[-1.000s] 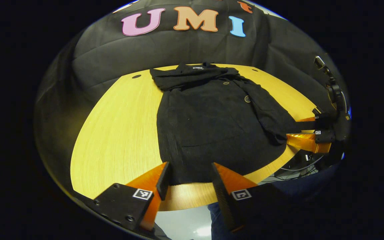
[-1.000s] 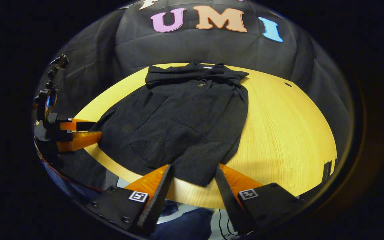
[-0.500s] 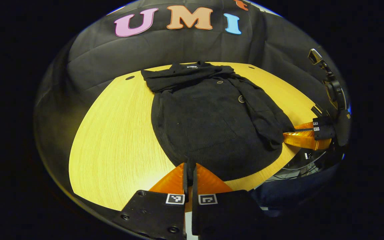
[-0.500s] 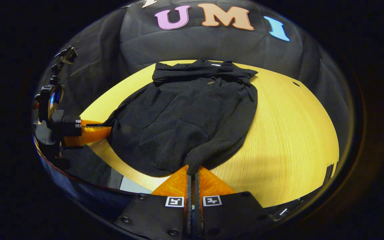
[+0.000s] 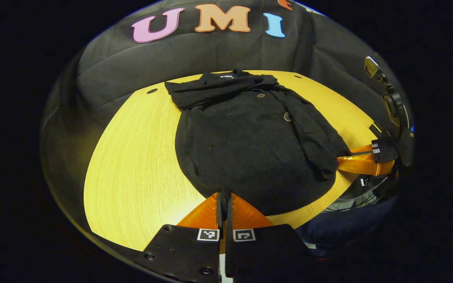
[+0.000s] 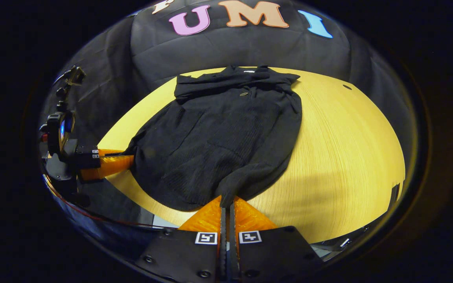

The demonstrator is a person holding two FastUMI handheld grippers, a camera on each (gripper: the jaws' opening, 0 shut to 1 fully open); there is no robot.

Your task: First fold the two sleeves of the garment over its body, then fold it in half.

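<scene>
A second ago both grippers stood open at the near hem; now the left gripper (image 5: 223, 196) and right gripper (image 6: 227, 201) are each closed tight on the garment (image 5: 246, 145), one at each bottom corner. The hem bunches just ahead of the fingers and has drawn slightly off the bench (image 5: 132, 157). Beyond, both sleeves lie folded over the body, so the half fold seems under way.

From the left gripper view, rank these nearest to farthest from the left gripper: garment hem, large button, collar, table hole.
1. Garment hem, between the jaws of the left gripper.
2. Large button, mid-garment, right.
3. Collar and table hole, far end: too close to call.
</scene>
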